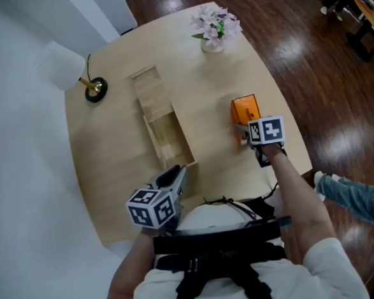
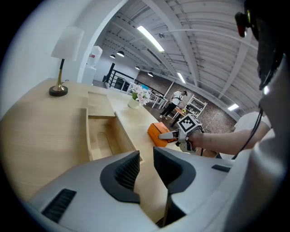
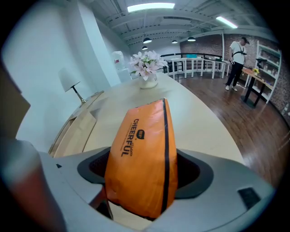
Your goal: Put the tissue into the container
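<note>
Nearby, lamp (image 1: 61, 66), flower vase (image 1: 213, 30), container (image 1: 167, 135).

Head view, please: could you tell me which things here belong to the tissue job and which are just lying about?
Job: orange tissue pack, open wooden container, right gripper around the pack.
Lying about: table lamp, vase of flowers, empty left gripper.
</note>
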`<state>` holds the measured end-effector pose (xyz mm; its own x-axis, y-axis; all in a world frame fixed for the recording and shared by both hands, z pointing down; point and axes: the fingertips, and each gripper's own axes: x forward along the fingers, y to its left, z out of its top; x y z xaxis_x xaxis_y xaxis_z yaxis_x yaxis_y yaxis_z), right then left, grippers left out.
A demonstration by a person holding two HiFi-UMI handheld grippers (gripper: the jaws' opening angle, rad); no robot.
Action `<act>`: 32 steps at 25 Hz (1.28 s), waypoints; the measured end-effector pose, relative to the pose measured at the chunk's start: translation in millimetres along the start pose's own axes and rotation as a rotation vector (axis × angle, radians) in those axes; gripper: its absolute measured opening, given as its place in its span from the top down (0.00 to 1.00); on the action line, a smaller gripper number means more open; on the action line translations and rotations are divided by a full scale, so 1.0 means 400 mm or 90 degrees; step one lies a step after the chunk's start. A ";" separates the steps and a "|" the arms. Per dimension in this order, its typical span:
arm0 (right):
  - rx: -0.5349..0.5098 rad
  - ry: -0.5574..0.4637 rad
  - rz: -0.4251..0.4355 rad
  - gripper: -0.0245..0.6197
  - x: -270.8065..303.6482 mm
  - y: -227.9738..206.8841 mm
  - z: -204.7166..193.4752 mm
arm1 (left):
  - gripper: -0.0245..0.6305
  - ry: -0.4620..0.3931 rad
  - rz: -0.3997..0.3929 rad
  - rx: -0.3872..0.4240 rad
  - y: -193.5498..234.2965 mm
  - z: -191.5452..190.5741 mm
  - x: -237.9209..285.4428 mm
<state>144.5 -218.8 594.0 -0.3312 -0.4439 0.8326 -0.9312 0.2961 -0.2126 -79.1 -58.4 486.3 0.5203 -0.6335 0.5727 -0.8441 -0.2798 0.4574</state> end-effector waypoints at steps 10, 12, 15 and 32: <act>0.019 -0.019 -0.005 0.32 -0.035 -0.010 -0.004 | 0.81 -0.002 -0.013 0.007 -0.005 0.000 0.000; 0.023 -0.023 -0.004 0.32 -0.044 -0.009 -0.002 | 0.81 -0.003 -0.014 0.008 -0.005 0.002 -0.003; 0.024 -0.030 -0.005 0.33 -0.060 -0.007 0.001 | 0.81 -0.007 -0.015 0.007 -0.004 0.003 -0.009; 0.008 -0.070 0.018 0.33 -0.112 0.078 0.051 | 0.81 -0.033 -0.009 -0.007 0.031 0.011 -0.044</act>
<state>127.2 -206.9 539.8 -0.3710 -0.5266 0.7649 -0.9231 0.2988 -0.2420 -99.4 -53.9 478.8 0.5241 -0.6658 0.5311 -0.8354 -0.2805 0.4727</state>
